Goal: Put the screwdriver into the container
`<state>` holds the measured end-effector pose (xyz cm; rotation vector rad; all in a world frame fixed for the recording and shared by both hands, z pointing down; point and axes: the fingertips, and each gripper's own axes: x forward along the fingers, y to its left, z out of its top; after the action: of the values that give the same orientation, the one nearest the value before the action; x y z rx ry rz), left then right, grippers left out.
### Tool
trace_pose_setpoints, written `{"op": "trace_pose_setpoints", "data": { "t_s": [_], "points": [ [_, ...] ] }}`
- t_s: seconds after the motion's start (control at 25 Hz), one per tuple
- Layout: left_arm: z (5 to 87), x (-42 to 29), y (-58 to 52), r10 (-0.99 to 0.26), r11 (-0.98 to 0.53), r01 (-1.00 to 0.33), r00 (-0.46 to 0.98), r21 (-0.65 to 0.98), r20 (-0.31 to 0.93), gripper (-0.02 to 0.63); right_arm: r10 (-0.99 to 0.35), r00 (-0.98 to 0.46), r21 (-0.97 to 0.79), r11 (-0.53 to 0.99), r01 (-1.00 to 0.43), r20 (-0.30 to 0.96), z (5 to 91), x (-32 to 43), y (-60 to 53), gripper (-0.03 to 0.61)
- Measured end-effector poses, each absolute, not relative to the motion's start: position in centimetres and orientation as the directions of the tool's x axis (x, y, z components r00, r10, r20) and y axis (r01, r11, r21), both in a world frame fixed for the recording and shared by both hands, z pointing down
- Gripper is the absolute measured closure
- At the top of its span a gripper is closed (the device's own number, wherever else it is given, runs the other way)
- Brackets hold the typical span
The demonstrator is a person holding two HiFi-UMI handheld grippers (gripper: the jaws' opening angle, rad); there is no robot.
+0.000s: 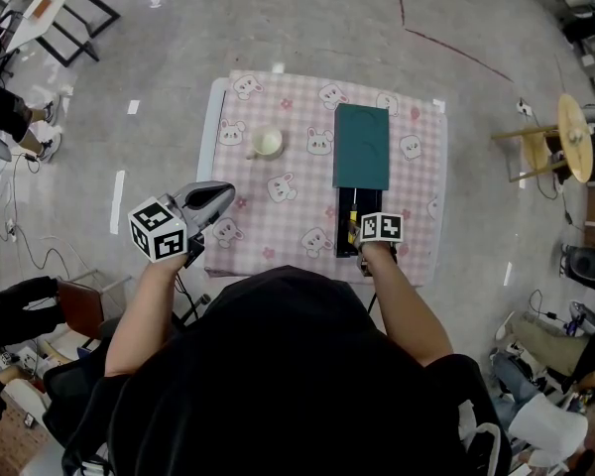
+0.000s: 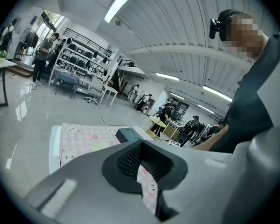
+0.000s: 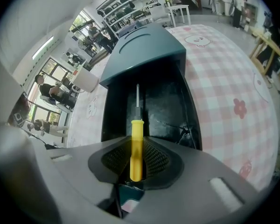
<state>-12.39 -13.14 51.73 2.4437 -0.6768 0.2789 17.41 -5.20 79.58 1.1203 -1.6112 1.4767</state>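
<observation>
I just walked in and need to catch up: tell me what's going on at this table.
A person holds a gripper in each hand over a table with a pink checked bunny cloth. The right gripper is shut on a yellow-handled screwdriver, its shaft pointing into the open black tray of the dark teal container. The left gripper hangs near the table's left edge, jaws together on nothing.

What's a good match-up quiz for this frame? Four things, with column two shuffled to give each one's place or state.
1 screwdriver
2 container
3 cup
4 left gripper

A at the table's left edge, holding nothing
B on the table, left of the container
C yellow handle clamped in the right gripper
D teal, slid open at the near end

Pairs: 1-C, 2-D, 3-B, 4-A
</observation>
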Motion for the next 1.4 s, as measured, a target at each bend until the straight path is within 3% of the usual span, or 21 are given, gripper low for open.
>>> {"op": "trace_pose_setpoints", "data": {
  "t_s": [1.4],
  "points": [
    [51.60, -11.93, -13.38, -0.390, -0.710, -0.515, 0.856, 0.480, 0.340, 0.614, -0.156, -0.419, -0.430, -0.046, -0.901, 0.894, 79.56, 17.49, -5.43, 0.459]
  ]
}}
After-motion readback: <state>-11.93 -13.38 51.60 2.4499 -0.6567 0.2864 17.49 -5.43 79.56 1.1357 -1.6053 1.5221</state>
